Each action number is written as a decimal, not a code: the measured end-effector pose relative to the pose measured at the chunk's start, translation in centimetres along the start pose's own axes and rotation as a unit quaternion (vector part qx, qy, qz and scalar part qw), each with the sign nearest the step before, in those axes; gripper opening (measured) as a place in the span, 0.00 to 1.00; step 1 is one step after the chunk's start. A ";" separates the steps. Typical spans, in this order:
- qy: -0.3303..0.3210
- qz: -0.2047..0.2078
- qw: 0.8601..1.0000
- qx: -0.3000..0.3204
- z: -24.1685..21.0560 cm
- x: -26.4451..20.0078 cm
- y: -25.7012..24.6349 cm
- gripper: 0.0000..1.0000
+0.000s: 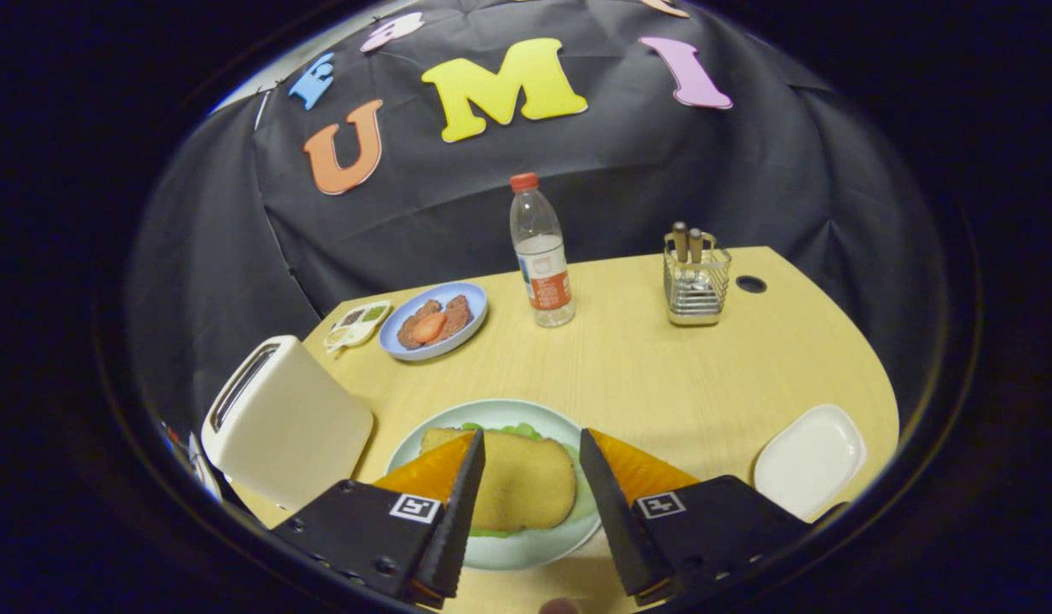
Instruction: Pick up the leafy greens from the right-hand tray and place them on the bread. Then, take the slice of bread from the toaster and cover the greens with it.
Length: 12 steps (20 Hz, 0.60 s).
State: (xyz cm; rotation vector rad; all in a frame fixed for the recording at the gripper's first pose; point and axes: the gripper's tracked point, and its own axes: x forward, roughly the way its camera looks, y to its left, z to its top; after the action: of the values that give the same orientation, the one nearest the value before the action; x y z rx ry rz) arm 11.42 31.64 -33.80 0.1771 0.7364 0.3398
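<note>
Between the wide-open, empty fingers of the gripper [531, 445] lies the bread slice [522, 482], covering leafy greens [516, 430] on a pale plate [526, 550], untouched by either.

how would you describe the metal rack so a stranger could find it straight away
On the wooden table, look to the far side, right of the water bottle. The metal rack is a small wire basket holding handled utensils, well beyond the open claw.
</note>
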 end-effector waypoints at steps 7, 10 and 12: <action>-0.089 -0.010 0.994 -0.056 6.3 -7.0 -3.1 0.93; -0.127 -0.028 0.989 -0.066 9.0 -11.5 -5.0 0.96; -0.151 -0.034 0.985 -0.075 10.6 -14.4 -5.9 0.96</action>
State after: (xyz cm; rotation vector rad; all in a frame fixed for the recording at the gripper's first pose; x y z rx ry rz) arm 10.16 20.48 -18.61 0.0593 0.4138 0.2934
